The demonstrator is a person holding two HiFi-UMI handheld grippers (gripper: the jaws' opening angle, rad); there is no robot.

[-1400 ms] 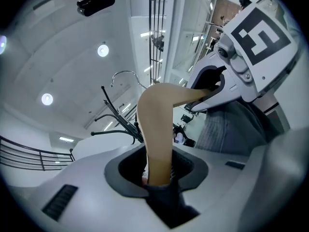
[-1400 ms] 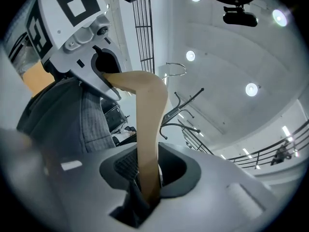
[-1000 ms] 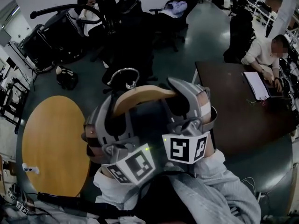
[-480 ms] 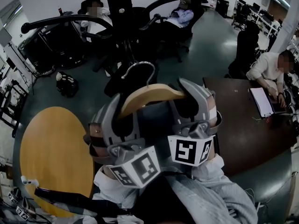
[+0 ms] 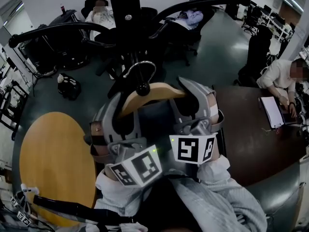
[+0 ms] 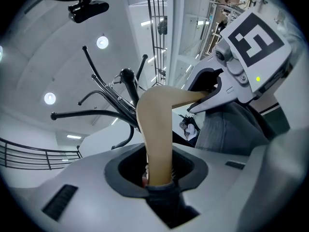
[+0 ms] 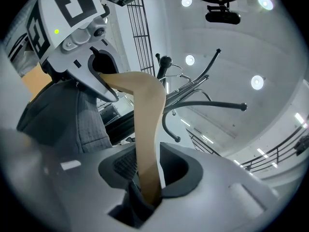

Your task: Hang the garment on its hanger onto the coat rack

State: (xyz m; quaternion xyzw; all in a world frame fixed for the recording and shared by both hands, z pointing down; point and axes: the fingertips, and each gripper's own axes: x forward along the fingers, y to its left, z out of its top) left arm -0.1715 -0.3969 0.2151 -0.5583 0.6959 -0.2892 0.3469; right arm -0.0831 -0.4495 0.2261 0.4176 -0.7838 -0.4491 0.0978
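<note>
Left tool (image 6: 159,180) gripping hanger (image 6: 154,124) end, right tool (image 7: 147,185) opposite end

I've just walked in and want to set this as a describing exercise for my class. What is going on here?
A person is working two hand-held grippers. The left gripper and the right gripper each clamp one end of a wooden hanger with a dark garment on it. They hold it up against the black coat rack. In the head view the metal hook sits right at a knob-tipped peg. Whether it already hangs there is unclear.
</note>
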